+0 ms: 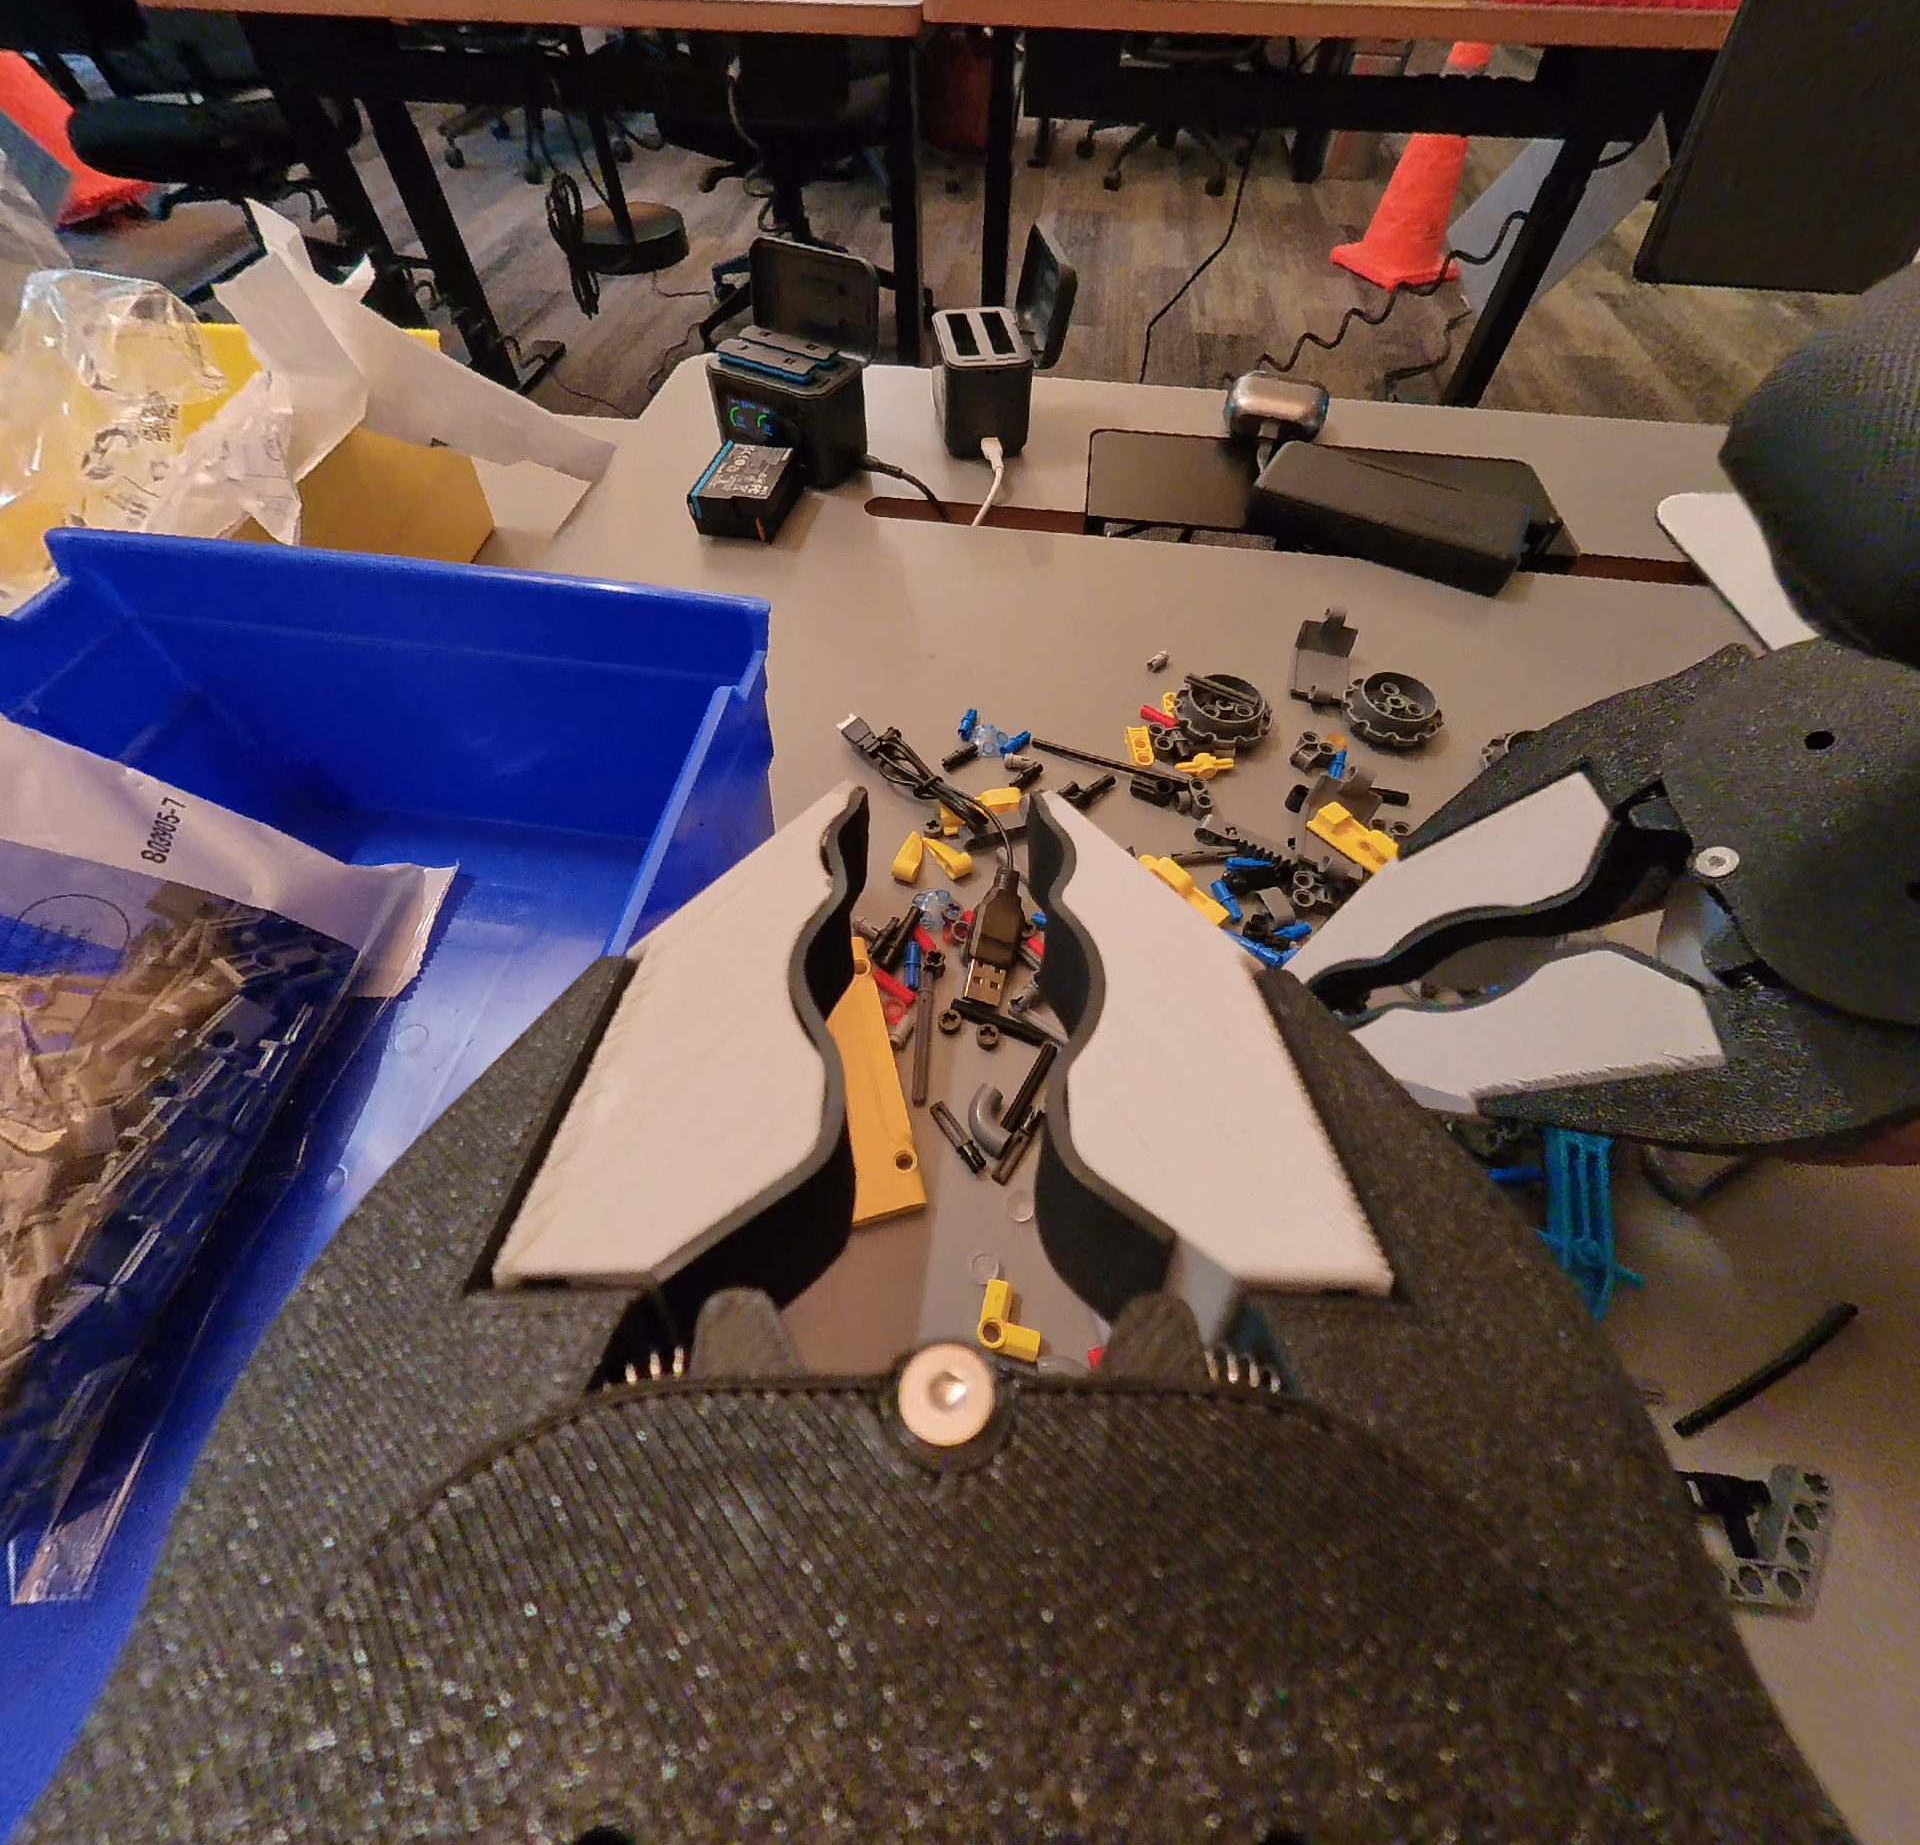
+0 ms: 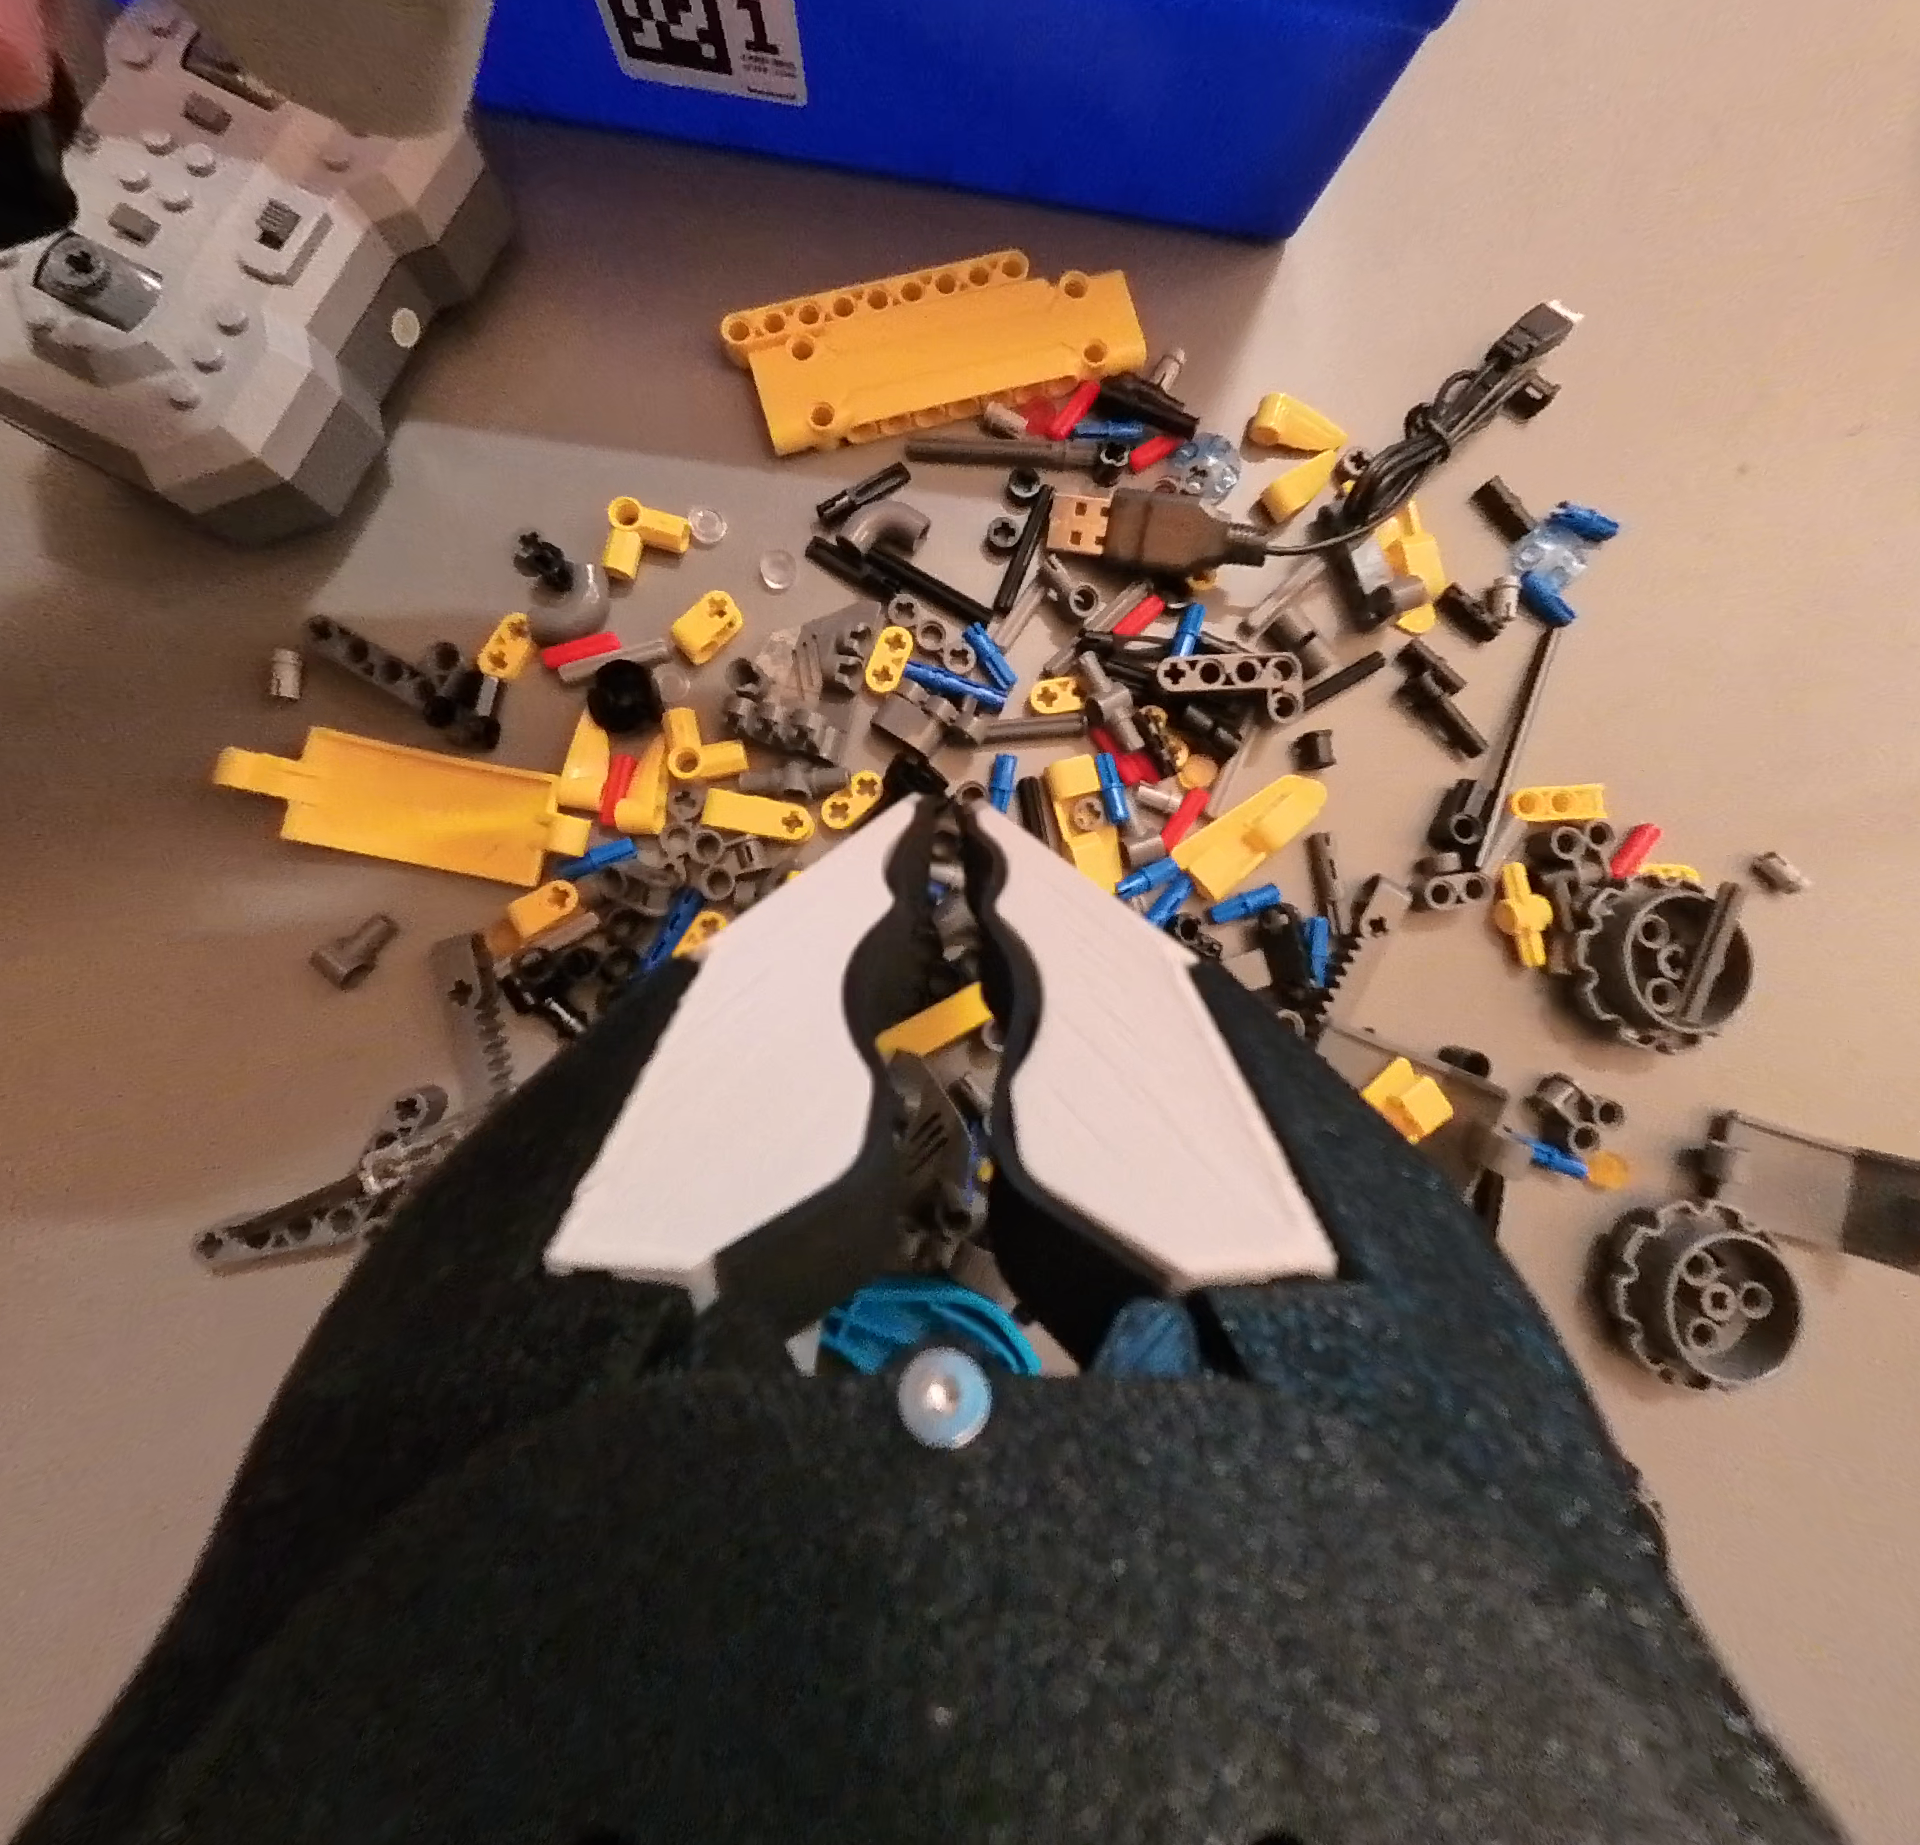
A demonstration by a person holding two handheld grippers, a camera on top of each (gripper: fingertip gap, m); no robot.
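The left tongs (image 1: pixel 951 819) are held open over the USB plug (image 1: pixel 987 938) — the right tongs (image 2: pixel 948 808), nearly closed and empty, are lowered into scattered building-toy pieces (image 2: pixel 935 673) mid-table.

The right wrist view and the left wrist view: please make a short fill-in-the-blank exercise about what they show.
1. The bin beside the loose parts is ____ in colour.
2. The left gripper hangs with its jaws ____.
3. The black cable on the pile ends in a ____ plug.
4. The two grey wheel hubs lie on the ____.

Missing words: blue; open; USB; table
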